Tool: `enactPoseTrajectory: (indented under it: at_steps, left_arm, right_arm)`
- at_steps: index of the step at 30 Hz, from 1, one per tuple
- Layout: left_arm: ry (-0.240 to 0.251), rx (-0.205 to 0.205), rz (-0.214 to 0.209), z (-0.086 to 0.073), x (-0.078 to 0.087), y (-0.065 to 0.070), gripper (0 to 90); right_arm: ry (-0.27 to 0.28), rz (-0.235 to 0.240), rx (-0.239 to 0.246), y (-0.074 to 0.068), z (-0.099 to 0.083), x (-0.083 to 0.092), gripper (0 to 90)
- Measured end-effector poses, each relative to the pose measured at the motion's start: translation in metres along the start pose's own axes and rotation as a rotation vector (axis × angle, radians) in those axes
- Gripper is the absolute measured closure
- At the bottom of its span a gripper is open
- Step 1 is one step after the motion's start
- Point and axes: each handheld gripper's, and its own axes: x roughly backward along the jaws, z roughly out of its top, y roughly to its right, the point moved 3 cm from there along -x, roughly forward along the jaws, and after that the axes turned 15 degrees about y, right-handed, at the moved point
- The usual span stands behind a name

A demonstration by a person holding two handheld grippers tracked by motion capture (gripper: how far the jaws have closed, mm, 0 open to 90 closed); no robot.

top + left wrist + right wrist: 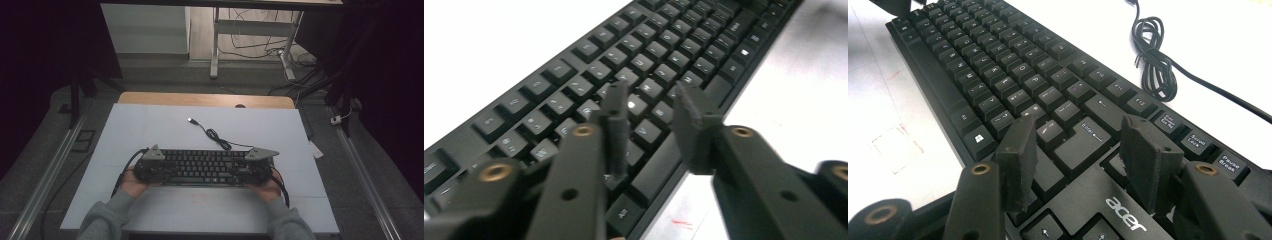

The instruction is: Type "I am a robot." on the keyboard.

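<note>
A black keyboard (202,165) lies across the white mat, its long side facing the person. Its black cable (215,135) coils behind it and ends in a USB plug (190,120). My left gripper (150,167) sits over the keyboard's left end. In the left gripper view it (651,95) hovers open just above the letter keys (659,55), with nothing between the jaws. My right gripper (252,167) rests over the right end. In the right gripper view it (1078,125) stands open above the Enter key (1088,137), beside the printed logo (1125,212).
The white mat (150,125) covers a wooden table whose far edge (205,98) shows at the back. Faint red marks (895,145) lie on the mat in front of the keyboard. Metal rails (50,170) run along the floor at both sides.
</note>
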Motion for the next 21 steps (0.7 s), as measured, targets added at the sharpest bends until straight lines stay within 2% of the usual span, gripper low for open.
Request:
enactPoseTrajectory:
  at_steps: [8,14,21]
  left_arm:
    - [0.016,0.029,0.054,0.0,0.006,-0.008,47.4]
    - [0.032,0.079,0.081,0.0,0.014,-0.018,42.5]
    - [0.038,0.092,0.103,-0.001,0.019,-0.024,39.8]
  right_arm:
    - [0.005,0.005,-0.003,0.001,0.0,0.001,49.1]
    - [0.023,0.008,-0.001,0.0,0.001,0.002,48.9]
    - [0.02,0.012,0.0,0.0,0.001,0.002,48.7]
